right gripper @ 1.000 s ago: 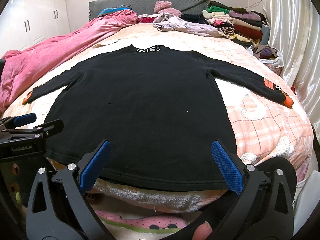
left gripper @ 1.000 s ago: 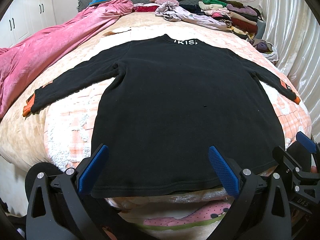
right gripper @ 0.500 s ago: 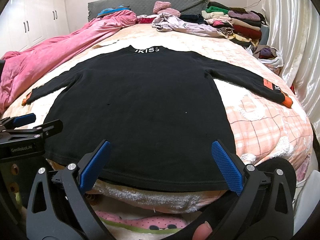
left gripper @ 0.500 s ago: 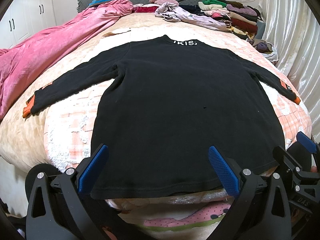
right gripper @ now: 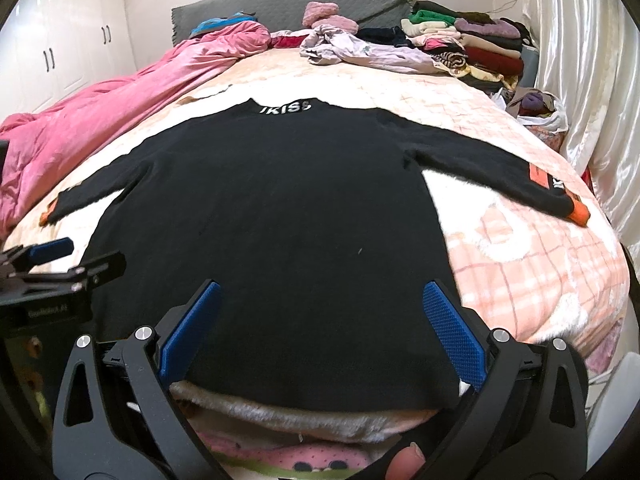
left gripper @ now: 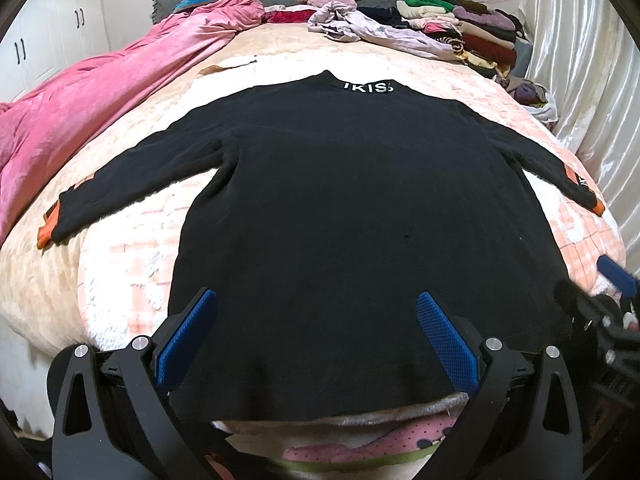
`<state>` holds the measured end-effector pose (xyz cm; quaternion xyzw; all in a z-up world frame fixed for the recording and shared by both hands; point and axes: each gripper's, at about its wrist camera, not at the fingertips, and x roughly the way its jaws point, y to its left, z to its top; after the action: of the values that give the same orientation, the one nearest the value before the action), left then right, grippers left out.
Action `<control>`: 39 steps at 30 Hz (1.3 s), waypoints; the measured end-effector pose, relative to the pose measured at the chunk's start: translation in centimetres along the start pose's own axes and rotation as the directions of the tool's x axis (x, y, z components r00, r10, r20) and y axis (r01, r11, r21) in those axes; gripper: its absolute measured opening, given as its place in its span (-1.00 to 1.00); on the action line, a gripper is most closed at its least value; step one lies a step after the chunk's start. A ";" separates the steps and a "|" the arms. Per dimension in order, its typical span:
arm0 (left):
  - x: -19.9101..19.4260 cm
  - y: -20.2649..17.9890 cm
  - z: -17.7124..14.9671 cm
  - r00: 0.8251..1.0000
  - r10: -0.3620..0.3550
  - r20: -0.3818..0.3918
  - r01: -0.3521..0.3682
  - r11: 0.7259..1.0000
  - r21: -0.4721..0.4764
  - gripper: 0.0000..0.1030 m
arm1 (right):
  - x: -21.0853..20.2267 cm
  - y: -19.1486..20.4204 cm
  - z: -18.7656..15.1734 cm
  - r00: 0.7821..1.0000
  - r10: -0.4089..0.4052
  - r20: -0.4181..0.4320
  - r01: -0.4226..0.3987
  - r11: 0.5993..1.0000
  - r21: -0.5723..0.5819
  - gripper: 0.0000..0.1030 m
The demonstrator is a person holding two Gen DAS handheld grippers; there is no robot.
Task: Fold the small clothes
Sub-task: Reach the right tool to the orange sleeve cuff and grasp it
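A black long-sleeved sweater (left gripper: 352, 208) with white collar lettering and orange cuffs lies flat on the bed, sleeves spread, hem toward me; it also shows in the right wrist view (right gripper: 280, 216). My left gripper (left gripper: 316, 332) is open and empty, its blue pads just above the hem's left part. My right gripper (right gripper: 320, 324) is open and empty above the hem's right part. Each gripper shows at the edge of the other's view: the right gripper (left gripper: 612, 280), the left gripper (right gripper: 60, 256).
A pink quilt (left gripper: 80, 112) lies along the bed's left side. Piled and folded clothes (left gripper: 460, 28) lie at the far right by the grey headboard (right gripper: 280, 4). A curtain (right gripper: 592, 80) hangs at the right. The bed's peach blanket (right gripper: 520, 248) surrounds the sweater.
Both grippers have moved slightly forward over the hem, still open. The sweater has not moved.
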<state>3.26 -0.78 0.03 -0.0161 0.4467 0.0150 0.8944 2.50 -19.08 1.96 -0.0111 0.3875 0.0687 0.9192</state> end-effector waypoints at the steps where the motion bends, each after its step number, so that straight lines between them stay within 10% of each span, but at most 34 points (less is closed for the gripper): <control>1: 0.1 -0.1 0.2 1.000 0.001 0.001 -0.001 1.000 0.001 0.92 | 0.2 -0.3 0.5 1.000 -0.001 0.007 0.001 1.000 -0.001 0.84; 24: 4.8 -2.8 10.4 0.999 0.028 0.041 -0.027 1.000 -0.016 0.92 | 6.3 -6.7 10.2 0.998 -0.048 0.048 0.045 0.997 0.067 0.84; 39: 9.7 -5.7 15.0 0.999 0.027 0.021 -0.027 0.999 0.031 0.92 | 11.4 -18.3 13.7 0.979 -0.204 -0.024 0.203 0.944 0.260 0.84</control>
<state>21.27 -5.77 1.33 0.0042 0.4378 0.0201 0.8988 22.53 -34.85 2.82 0.0700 0.3886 -0.0779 0.9154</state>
